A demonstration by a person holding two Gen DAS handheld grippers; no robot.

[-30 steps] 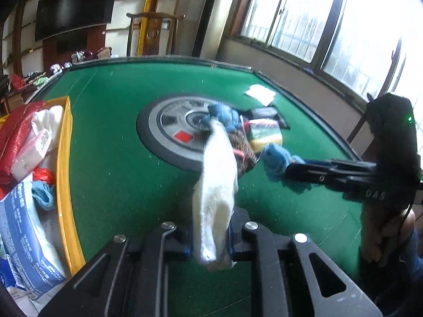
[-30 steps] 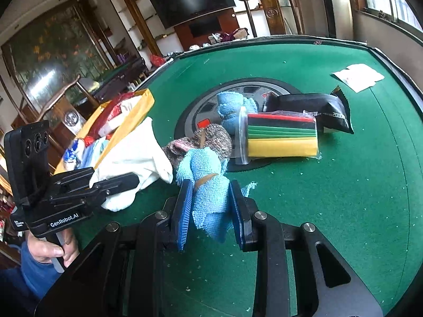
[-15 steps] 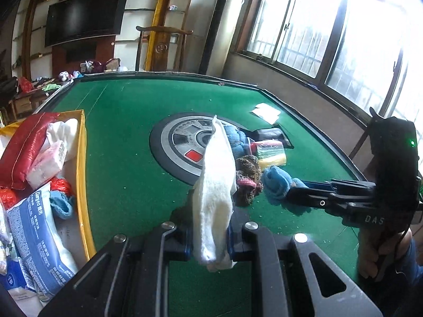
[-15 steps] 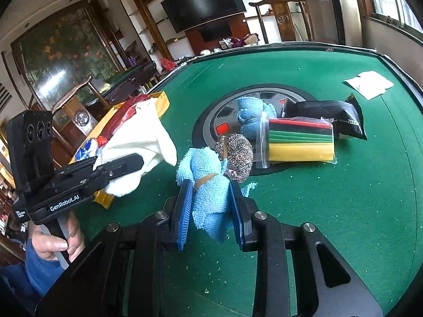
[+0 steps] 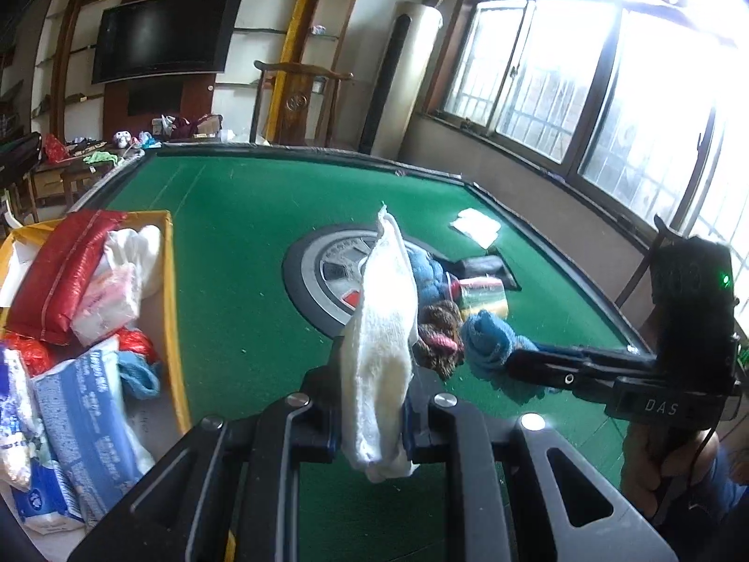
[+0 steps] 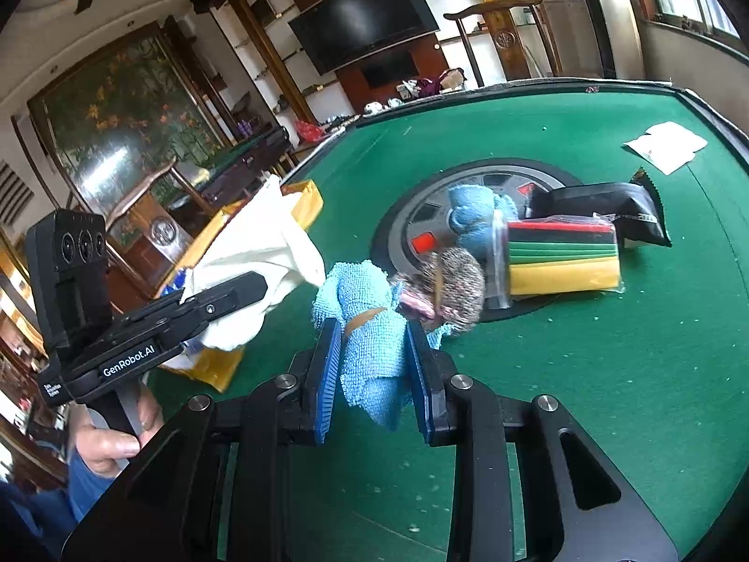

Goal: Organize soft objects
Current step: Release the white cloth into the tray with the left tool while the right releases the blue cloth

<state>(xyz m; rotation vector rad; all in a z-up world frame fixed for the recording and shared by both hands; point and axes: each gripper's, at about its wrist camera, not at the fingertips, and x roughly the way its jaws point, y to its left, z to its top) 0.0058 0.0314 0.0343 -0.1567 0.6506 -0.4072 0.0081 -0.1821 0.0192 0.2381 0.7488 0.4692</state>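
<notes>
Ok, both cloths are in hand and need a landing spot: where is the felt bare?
Bare: the green felt between the yellow box and the round centre panel. Crowded: the pile around the sponge pack.

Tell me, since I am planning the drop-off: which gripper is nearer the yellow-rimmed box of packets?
Left. The left gripper, shut on the white cloth, is beside the yellow-rimmed box. The right gripper, gripping the blue towel, is farther away, over the green felt.

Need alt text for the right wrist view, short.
The right claw is shut on a light blue terry cloth above a green felt table. At left, the left claw holds a white cloth near a yellow box.
</notes>
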